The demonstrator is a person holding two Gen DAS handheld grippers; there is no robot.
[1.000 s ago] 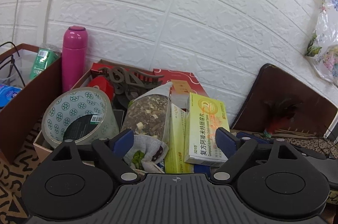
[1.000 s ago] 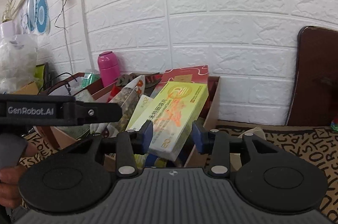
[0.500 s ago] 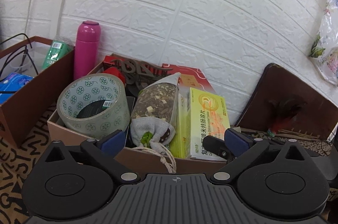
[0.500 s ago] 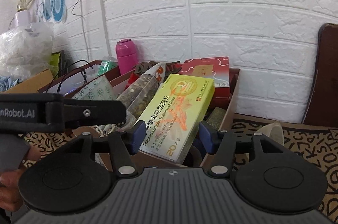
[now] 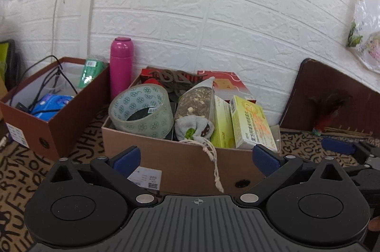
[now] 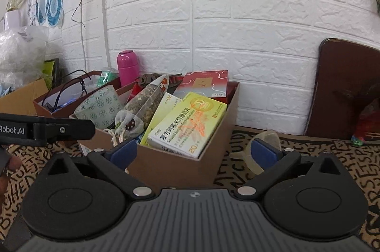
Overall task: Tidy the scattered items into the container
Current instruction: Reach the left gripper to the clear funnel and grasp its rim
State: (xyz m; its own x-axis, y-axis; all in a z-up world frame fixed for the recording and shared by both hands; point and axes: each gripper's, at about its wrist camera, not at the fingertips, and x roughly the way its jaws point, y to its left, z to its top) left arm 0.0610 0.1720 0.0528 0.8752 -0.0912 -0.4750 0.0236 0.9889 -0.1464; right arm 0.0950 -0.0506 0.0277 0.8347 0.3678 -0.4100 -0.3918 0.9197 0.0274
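Observation:
A brown cardboard box [image 5: 185,161] [image 6: 213,133] stands on the patterned table by the brick wall. It holds a tape roll [image 5: 142,109] [image 6: 99,107], a bag of dried mix [image 5: 194,104] [image 6: 147,104], a small cloth pouch [image 5: 193,130], a red box [image 6: 204,83] and yellow-green medicine boxes [image 5: 251,123] [image 6: 190,123]. My left gripper [image 5: 196,157] is open and empty in front of the box. My right gripper [image 6: 193,149] is open and empty, just clear of the box's near right corner. A clear plastic piece [image 6: 263,145] lies on the table behind the right finger.
A second brown box [image 5: 47,114] with cables and packets stands to the left. A pink bottle [image 5: 121,66] stands against the wall between the boxes. A dark brown board [image 6: 346,90] leans on the wall at the right. The left gripper's body [image 6: 42,129] crosses the right wrist view.
My right gripper has opened, let go of the yellow-green medicine box, which now rests in the brown box, and drawn back. My left gripper has also pulled back from the box.

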